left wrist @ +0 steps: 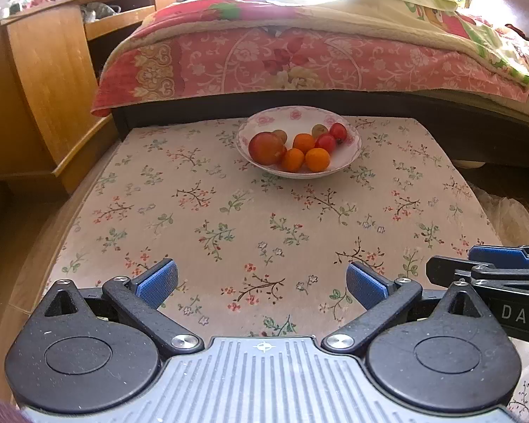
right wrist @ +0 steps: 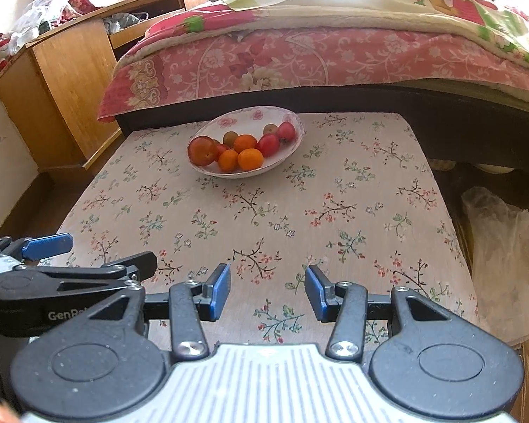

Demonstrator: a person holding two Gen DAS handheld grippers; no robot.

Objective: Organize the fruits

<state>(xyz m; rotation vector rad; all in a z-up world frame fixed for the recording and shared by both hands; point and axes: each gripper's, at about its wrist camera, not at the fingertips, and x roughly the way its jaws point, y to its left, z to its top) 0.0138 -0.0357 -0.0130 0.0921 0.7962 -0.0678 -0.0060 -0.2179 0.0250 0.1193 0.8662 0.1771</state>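
We see both tools low at the near edge of the surface point(left wrist: 229, 211), which has a floral cloth on it. Left tool point(left wrist: 262, 283): jaws spread wide, blue pads well apart, nothing btwn them, only cloth showing. Right tool point(right wrist: 268, 294): jaws partly open, narrower gap than the left, also empty. Each tool shows in the other's view, side by side, near but we can't tell if touching.

Bowl point(left wrist: 349, 162) (white w/ pink flower rim) sits at the far end of the surface, next to the bed point(left wrist: 299, 60), well apart from both tools. Fruit is all inside the bowl: big red-orange fruit point(left wrist: 266, 148) on the left side, 3 small oranges point(left wrist: 317, 159) toward the front/centre, red tomato-like ones point(left wrist: 338, 131) right/back, 2 greenish-brown small ones at the back. Exact fruit type unclear.

Wooden cabinet point(left wrist: 49, 81) to the left of the surface; plastic bag point(right wrist: 508, 257) on the floor to the right.
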